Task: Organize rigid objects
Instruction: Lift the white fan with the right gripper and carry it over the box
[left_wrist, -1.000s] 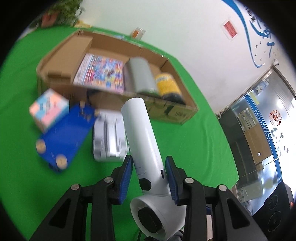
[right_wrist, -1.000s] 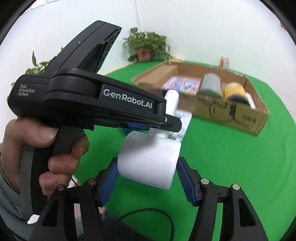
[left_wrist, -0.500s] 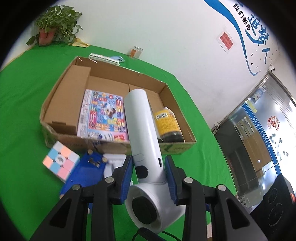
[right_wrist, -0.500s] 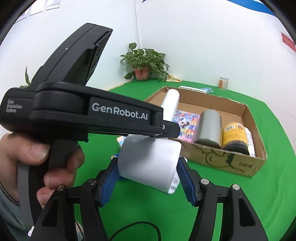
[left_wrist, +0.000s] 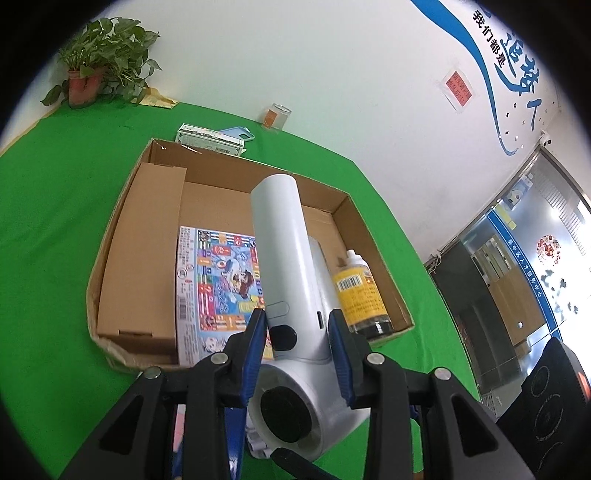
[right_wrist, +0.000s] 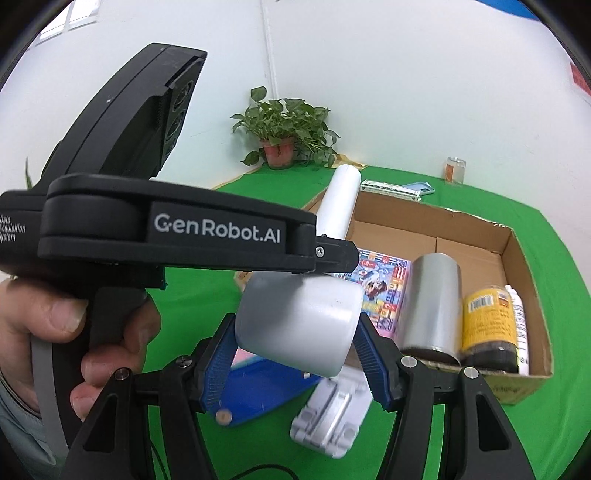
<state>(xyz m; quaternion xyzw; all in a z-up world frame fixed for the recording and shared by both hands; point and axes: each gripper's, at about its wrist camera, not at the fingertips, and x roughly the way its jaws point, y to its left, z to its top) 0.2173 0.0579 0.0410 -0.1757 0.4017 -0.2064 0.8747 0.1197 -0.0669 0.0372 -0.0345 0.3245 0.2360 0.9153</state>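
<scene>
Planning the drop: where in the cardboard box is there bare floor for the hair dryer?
Bare floor lies at the far end of the brown cardboard box, beyond the colourful printed book. The right side is crowded: silver metal cylinder, yellow-labelled bottle. The white hair dryer is held by both grippers.

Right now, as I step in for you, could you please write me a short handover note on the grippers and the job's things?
Left gripper: jaws shut on the white hair dryer, at its handle.
Right gripper: shut on its barrel.
Dryer hangs above the open cardboard box's near edge.
Done, in the box: colourful flat game box, silver cylinder, yellow-labelled dark bottle.
Left: dryer; on the green cloth, blue board and white ribbed holder.
</scene>
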